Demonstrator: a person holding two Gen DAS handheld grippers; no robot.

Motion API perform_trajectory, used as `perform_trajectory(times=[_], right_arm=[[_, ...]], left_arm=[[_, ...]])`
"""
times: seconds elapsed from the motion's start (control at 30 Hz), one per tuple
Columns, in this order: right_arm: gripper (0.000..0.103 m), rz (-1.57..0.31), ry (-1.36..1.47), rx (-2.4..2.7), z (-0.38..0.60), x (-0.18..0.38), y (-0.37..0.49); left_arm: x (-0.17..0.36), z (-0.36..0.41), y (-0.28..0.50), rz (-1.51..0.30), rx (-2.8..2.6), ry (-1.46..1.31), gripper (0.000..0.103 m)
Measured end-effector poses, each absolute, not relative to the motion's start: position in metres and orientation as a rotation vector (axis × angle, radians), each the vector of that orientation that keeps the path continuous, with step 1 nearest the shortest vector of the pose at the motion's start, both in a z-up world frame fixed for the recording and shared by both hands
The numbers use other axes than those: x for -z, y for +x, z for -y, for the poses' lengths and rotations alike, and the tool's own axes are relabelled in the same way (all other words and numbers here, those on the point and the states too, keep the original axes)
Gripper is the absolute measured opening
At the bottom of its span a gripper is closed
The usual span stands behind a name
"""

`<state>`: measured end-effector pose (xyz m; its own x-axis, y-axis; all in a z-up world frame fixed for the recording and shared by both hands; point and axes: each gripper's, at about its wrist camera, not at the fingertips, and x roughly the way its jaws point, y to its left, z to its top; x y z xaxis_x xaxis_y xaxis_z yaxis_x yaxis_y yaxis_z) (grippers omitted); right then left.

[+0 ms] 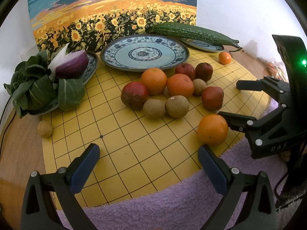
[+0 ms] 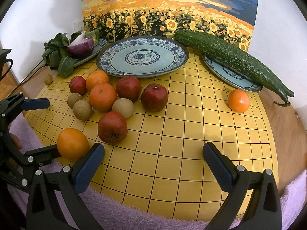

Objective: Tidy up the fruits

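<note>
Behind the fruit pile (image 2: 107, 99), empty round plate (image 2: 142, 55), lying flat, no long axis.

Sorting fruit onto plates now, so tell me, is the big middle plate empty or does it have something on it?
Empty. The big middle plate shows its whole blue pattern, and no fruit touches it; the oranges and apples lie on the yellow board in front.

My left gripper (image 1: 148, 154) has a matte black frame with triangular cut-outs in each arm, silver round screw heads at the joints, and dark blue textured pads (image 1: 85, 165) lining the jaws. My right gripper (image 2: 153, 153) is built the same: black arms, silver screws, blue ribbed pads (image 2: 217, 166). From the left wrist view I note pale "DAS" lettering on the right unit's body, a green indicator light above it, and a thin black cable trailing beneath.
</note>
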<state>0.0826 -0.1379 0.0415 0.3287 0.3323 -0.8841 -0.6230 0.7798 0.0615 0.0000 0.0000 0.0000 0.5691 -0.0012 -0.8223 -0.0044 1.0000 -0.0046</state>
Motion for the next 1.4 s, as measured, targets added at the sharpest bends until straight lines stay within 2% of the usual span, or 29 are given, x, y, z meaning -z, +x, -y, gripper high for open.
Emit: perform_trajectory(times=[1.4], right_arm=[[0.103, -1.064, -0.312, -0.639, 0.1383, -0.0416, 0.083]], left_arm=[[0.0, 0.0, 0.0, -0.965, -0.002, -0.007, 0.103]])
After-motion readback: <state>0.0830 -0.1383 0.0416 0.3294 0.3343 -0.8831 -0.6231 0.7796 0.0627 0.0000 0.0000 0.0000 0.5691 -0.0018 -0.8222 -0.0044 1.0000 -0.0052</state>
